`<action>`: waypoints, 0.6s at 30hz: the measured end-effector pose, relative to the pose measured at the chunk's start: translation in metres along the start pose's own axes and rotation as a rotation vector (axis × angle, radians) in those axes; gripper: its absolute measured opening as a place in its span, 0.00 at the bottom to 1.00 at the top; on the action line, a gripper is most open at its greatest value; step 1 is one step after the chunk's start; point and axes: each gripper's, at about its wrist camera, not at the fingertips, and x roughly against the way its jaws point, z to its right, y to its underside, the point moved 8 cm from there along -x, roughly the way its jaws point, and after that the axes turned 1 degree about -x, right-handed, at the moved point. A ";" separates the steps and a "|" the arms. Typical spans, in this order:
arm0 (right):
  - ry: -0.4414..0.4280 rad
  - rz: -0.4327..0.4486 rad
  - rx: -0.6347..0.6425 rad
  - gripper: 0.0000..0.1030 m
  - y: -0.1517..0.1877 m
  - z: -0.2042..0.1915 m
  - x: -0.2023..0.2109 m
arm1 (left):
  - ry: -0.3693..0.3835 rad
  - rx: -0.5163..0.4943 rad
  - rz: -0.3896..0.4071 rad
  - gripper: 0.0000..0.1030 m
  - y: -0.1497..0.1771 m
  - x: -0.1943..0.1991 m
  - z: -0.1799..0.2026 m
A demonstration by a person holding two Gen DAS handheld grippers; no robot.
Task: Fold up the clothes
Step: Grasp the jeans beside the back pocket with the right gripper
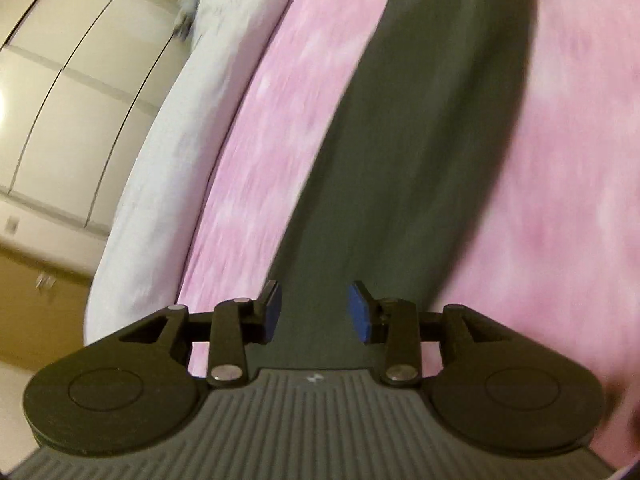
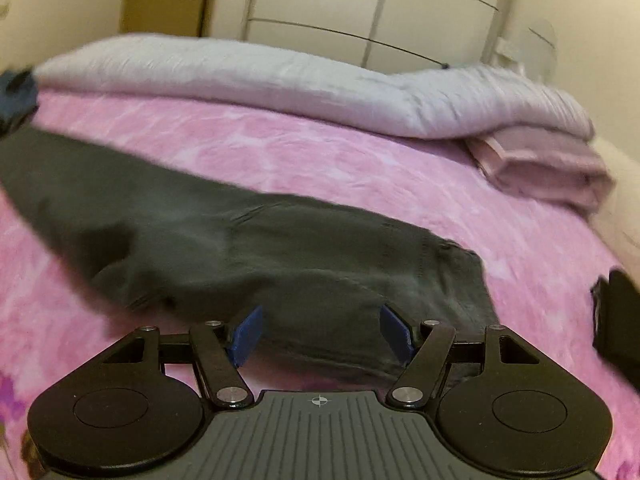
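Dark grey-green trousers of smooth cloth [image 2: 248, 240] lie stretched flat across a pink mottled fleece bedspread [image 2: 320, 152] on the bed, one long leg running off toward the far left, waistband end near the right. In the left wrist view the same garment [image 1: 420, 140] runs as a long dark strip straight away from the camera.

Left gripper [image 1: 315, 312]: black, blue pads, jaws partly apart with nothing pinched between them; dark cloth lies below the gap. Picture blurred.

Right gripper [image 2: 320, 334]: jaws spread wide, hovering over the near edge of the trousers, pads not pressing on cloth.

Along the bed's far side, a pale grey-white rumpled quilt [image 2: 240, 76]. To the right, a folded dusty-pink blanket [image 2: 552, 164]. Behind, cream cabinet doors [image 2: 360, 4].
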 end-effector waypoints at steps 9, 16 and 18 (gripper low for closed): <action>-0.165 -0.053 0.188 0.65 -0.073 0.047 -0.083 | 0.292 0.205 0.089 0.36 -0.152 -0.105 -0.010; -0.273 -0.150 0.286 0.65 -0.078 0.064 -0.163 | 0.469 0.299 0.032 0.34 -0.165 -0.160 0.007; -0.313 -0.173 0.303 0.65 -0.073 0.065 -0.174 | 0.488 0.316 0.035 0.26 -0.160 -0.158 0.010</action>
